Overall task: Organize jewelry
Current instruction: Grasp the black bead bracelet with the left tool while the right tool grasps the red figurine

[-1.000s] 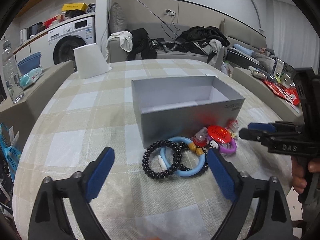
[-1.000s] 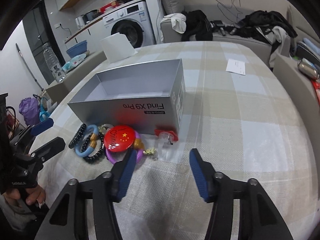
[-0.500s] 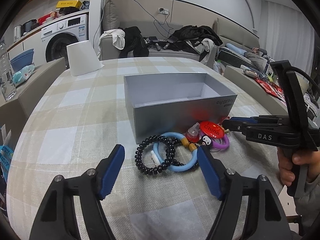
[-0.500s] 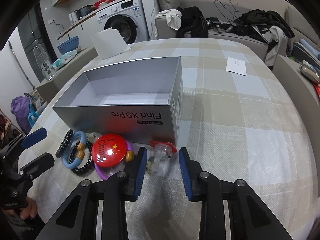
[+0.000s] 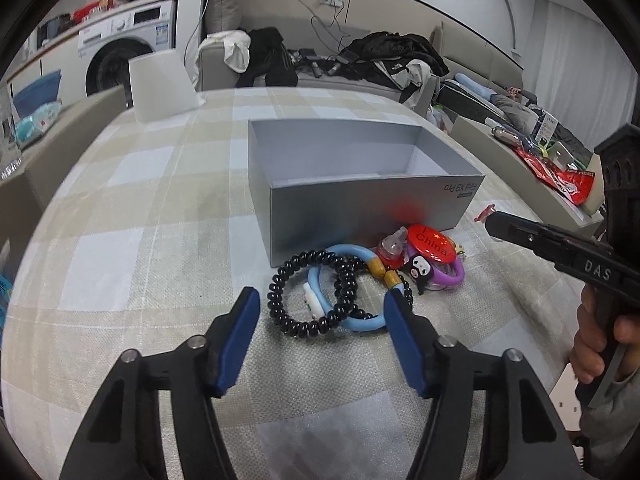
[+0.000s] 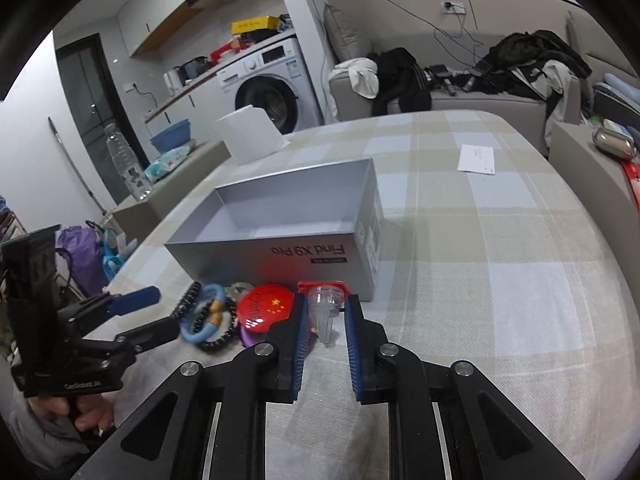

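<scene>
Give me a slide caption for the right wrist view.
Right tool closing around a clear red-topped trinket beside the empty grey box, jewelry pile at left.

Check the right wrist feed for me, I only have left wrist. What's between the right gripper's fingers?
Observer: A clear plastic piece with a red top stands between the right gripper fingers, which sit close on either side; contact I can't confirm.
Operator: Anything on the table past the box's right end?
Observer: A white paper slip lies flat on the table, beyond the box.
Operator: Box's right end plain?
Observer: No, it carries a printed label, too blurred to read.
</scene>
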The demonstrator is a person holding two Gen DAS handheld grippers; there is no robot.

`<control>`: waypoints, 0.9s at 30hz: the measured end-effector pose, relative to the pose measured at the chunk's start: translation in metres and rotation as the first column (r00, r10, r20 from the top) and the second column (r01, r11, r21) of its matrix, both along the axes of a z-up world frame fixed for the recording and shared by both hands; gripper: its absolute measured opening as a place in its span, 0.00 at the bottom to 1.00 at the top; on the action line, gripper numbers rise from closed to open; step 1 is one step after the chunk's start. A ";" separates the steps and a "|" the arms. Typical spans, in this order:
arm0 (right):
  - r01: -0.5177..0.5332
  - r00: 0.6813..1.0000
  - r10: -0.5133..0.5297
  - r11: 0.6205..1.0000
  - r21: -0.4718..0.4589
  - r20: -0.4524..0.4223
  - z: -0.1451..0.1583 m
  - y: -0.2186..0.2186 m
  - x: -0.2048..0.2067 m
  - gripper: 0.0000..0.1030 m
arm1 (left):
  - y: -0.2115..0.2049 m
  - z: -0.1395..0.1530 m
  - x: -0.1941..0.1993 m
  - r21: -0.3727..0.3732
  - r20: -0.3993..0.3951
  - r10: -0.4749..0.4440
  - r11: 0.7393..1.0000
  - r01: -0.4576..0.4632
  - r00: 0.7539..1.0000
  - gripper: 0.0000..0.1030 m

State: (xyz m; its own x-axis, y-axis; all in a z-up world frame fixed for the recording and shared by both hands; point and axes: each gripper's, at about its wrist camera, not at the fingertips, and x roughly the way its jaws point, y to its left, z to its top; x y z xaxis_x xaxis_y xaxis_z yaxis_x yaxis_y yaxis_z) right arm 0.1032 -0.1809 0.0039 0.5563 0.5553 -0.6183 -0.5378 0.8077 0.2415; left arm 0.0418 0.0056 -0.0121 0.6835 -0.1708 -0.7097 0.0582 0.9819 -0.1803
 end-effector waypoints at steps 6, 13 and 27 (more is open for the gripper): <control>-0.033 0.999 0.033 0.999 -0.003 0.000 -0.001 0.007 -0.003 0.17 | 0.005 -0.004 0.007 -0.040 -0.043 0.002 0.999 -0.004 0.999 0.44; -0.043 0.999 0.043 0.999 0.005 0.013 0.000 0.006 -0.006 0.17 | 0.005 -0.004 0.002 -0.025 -0.036 0.011 1.000 -0.012 0.999 0.30; -0.049 0.999 0.049 0.999 0.004 0.023 0.000 0.007 -0.008 0.17 | 0.004 0.004 -0.006 0.005 0.027 -0.016 1.000 0.016 0.999 0.06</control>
State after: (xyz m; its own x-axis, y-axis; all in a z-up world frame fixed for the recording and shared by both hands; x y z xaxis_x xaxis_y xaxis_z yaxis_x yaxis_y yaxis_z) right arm 0.0950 -0.1740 0.0040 0.5423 0.5849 -0.6031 -0.5824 0.7791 0.2318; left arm 0.0360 0.0097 -0.0082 0.6999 -0.1786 -0.6915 0.0786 0.9816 -0.1739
